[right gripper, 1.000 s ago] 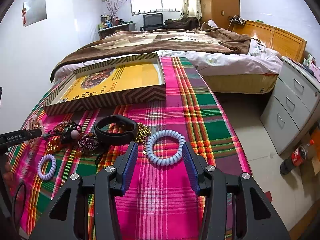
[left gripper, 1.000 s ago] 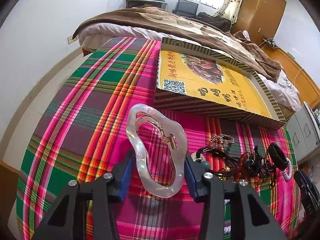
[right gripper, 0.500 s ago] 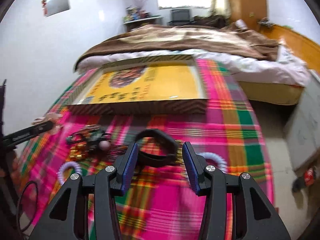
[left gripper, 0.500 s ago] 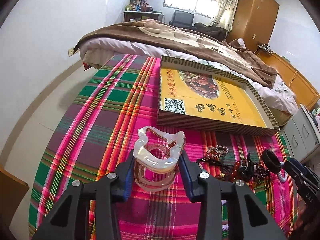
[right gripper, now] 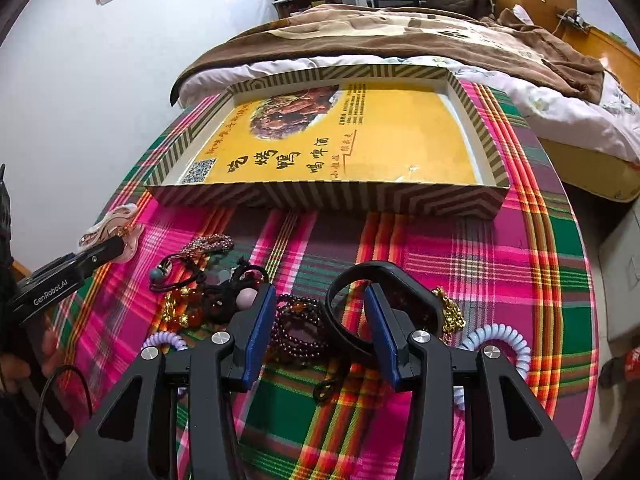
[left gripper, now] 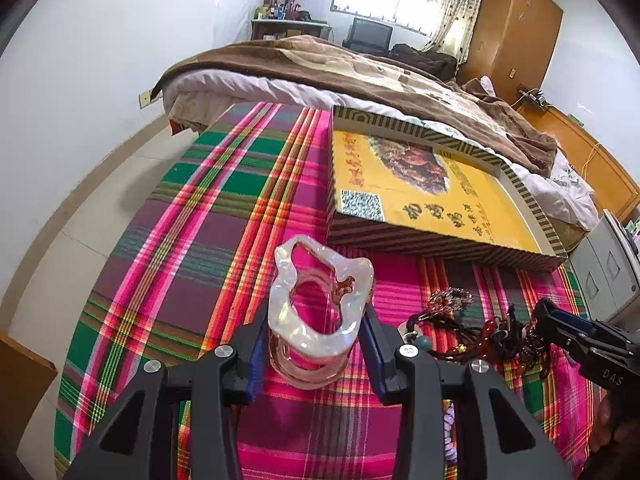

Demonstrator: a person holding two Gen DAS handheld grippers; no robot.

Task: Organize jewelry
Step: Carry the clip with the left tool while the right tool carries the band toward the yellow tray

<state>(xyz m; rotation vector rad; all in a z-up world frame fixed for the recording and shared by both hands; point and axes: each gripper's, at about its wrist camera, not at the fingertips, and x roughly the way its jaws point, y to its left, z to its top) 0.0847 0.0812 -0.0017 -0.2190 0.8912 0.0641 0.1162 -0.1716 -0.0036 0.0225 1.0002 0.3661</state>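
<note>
My left gripper [left gripper: 318, 346] is shut on a pearly white hair claw clip [left gripper: 316, 312], held above the plaid cloth; the clip also shows at the left in the right wrist view [right gripper: 110, 226]. My right gripper [right gripper: 320, 326] is open, its right finger inside a black wristband [right gripper: 348, 332], over a dark bead bracelet [right gripper: 298, 330]. A tangle of jewelry [right gripper: 200, 292] lies on the cloth left of it. The open yellow-lined box [right gripper: 360, 136] stands behind, also in the left wrist view [left gripper: 432, 196].
A pale blue spiral hair tie [right gripper: 500, 340] lies right of my right gripper, a lilac one [right gripper: 164, 340] left. A gold chain [right gripper: 452, 312] lies by the wristband. A bed [left gripper: 360, 72] is beyond the table; drawers [left gripper: 612, 264] stand at right.
My left gripper closed on the hair clip and lifted it. My right gripper moved left from the blue spiral tie to the black wristband, one finger now inside it.
</note>
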